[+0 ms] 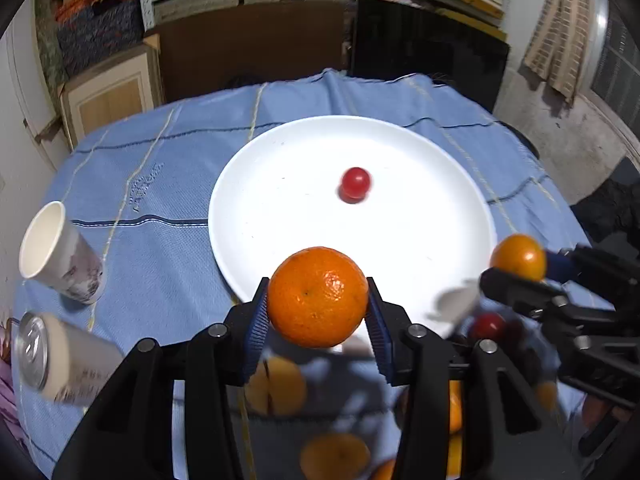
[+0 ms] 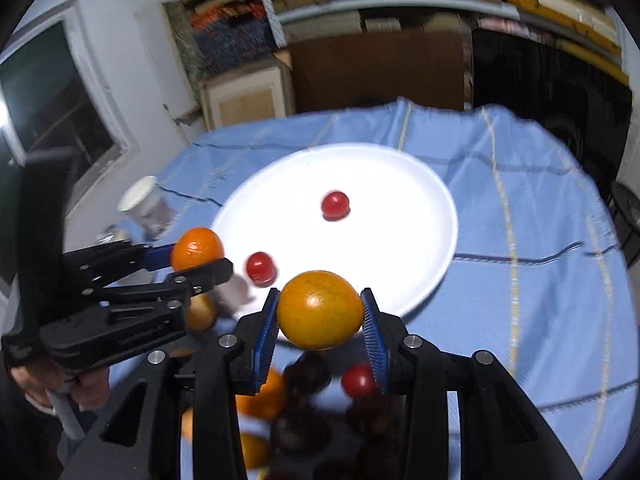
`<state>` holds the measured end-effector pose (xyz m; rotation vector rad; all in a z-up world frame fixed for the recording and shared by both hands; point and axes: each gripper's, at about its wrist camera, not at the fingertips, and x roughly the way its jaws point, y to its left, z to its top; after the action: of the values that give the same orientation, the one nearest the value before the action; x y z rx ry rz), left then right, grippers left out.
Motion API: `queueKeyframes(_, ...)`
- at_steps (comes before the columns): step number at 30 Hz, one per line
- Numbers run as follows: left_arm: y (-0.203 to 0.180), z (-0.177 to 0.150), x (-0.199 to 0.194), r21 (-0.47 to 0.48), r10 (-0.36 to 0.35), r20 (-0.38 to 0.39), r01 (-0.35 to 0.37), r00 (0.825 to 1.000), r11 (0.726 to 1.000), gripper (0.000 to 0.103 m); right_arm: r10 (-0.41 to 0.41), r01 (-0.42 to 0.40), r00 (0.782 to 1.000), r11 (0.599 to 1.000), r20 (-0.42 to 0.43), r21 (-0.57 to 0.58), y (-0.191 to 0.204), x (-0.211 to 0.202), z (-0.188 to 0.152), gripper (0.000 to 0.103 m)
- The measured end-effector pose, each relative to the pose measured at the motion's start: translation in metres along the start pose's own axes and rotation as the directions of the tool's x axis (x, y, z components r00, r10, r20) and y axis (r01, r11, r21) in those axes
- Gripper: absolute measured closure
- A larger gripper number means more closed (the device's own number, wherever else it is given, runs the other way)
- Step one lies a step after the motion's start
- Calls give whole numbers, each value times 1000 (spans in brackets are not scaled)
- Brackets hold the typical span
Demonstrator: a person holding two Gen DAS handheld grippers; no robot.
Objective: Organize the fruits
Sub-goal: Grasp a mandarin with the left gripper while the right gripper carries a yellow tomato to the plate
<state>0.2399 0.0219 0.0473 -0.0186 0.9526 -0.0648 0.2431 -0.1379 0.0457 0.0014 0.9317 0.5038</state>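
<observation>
Orange, dimpled mandarin (image 1: 317,297) | gripped by left tool (image 1: 318,312) | above white plate (image 1: 280,216)

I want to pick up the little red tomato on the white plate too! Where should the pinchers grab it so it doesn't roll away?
Come straight down from above and pinch the little red tomato across its widest middle. It is round and smooth and sits alone near the centre of the white plate, so probably any side works, but a low or off-centre pinch could squirt it away.

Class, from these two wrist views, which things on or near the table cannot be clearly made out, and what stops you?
- Loose fruit, left wrist view: blurred, behind the left gripper.
- Dark lumps, right wrist view: blurred, unidentifiable.
- Can, left wrist view: label smeared.
- Hand, right wrist view: mostly hidden by the left gripper's body.
</observation>
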Motion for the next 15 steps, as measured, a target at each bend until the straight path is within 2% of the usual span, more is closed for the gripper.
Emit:
queueKeyframes(3, 7, 9, 16, -30, -7, -7, 7, 1000, 1000, 59, -19, 20, 999, 1000, -51, 8, -2, 29, 4, 62)
queueKeyframes(8, 15, 11, 28, -107, -33, -6, 32, 999, 994, 56, -5, 7, 998, 1000, -56, 27, 2, 40, 3, 60)
queueKeyframes(9, 15, 10, 28, -119, -38, 1, 38, 999, 992, 45, -5, 6, 999, 1000, -46, 22, 3, 37, 2, 59)
queueKeyframes(11, 15, 7, 19, -130, -21, 37, 26, 999, 991, 30, -10, 11, 999, 1000, -35, 19, 3, 29, -2, 57)
queueKeyframes(14, 11, 1, 0, -108, -6, 80, 15, 997, 994, 25, 8, -7, 1000, 999, -15, 54, -4, 10, -9, 50)
queueKeyframes(15, 10, -2, -6, -106, -7, 85, 16, 996, 994, 23, 15, -15, 1000, 998, -1, 69, -6, 2, -12, 43)
